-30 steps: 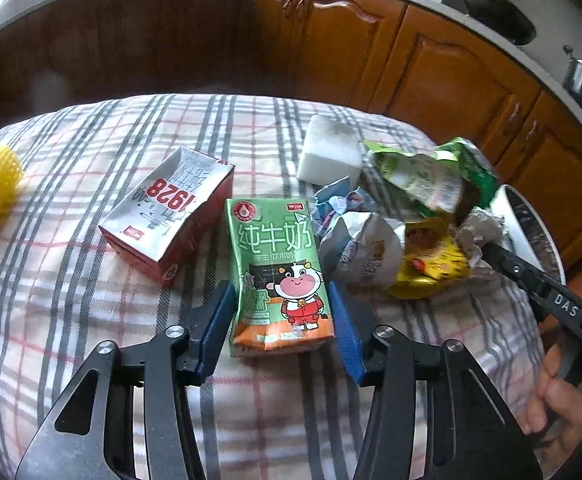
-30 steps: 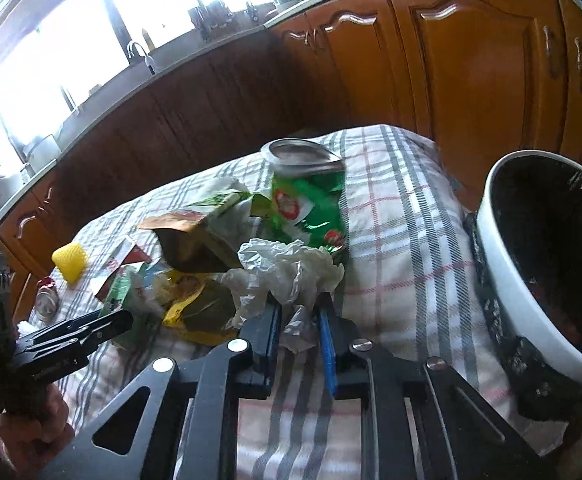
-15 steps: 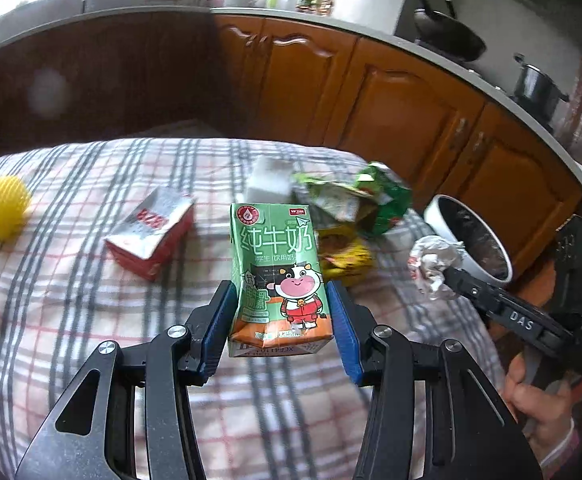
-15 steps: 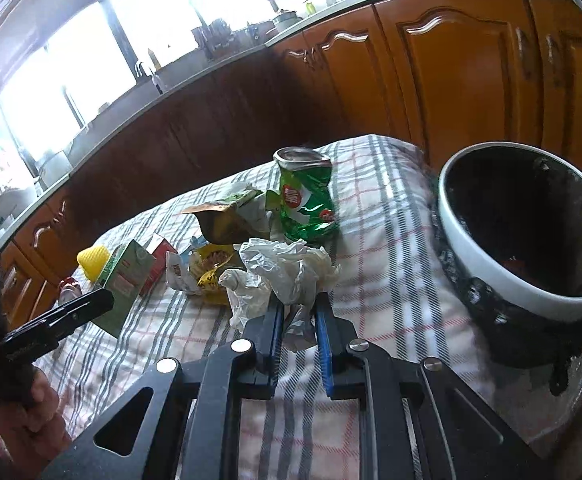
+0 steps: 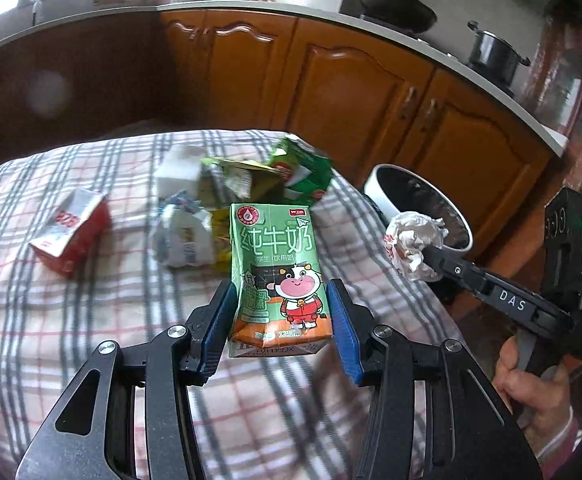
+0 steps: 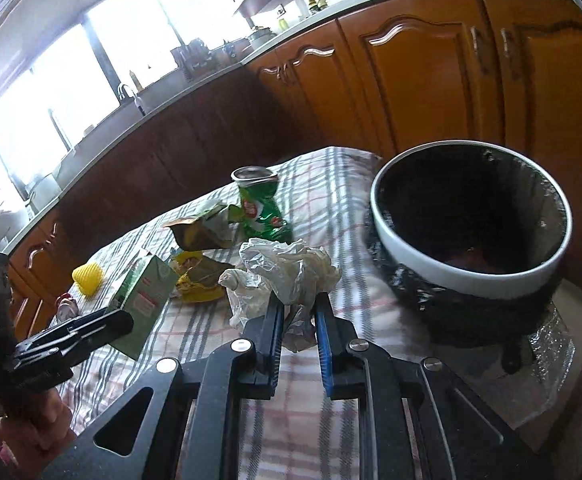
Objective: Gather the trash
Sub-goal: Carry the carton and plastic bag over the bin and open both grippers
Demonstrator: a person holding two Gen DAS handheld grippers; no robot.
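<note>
My left gripper (image 5: 279,316) is shut on a green milk carton (image 5: 277,264) and holds it above the checked tablecloth (image 5: 71,320). The carton also shows in the right wrist view (image 6: 143,292). My right gripper (image 6: 297,320) is shut on a crumpled white wrapper (image 6: 287,268), held beside the rim of the white trash bin (image 6: 467,276) with a black liner. The wrapper (image 5: 411,240) and the bin (image 5: 419,200) also show in the left wrist view.
On the table lie a red carton (image 5: 69,232), a white block (image 5: 179,168), a green chip can (image 6: 261,208), a torn green-brown bag (image 6: 203,228), yellow wrappers (image 6: 195,280) and a yellow ball (image 6: 88,277). Wooden cabinets (image 6: 431,72) stand behind.
Both grippers have lifted their loads off the table and moved toward the bin. The bin now looks larger and nearer in both views.
</note>
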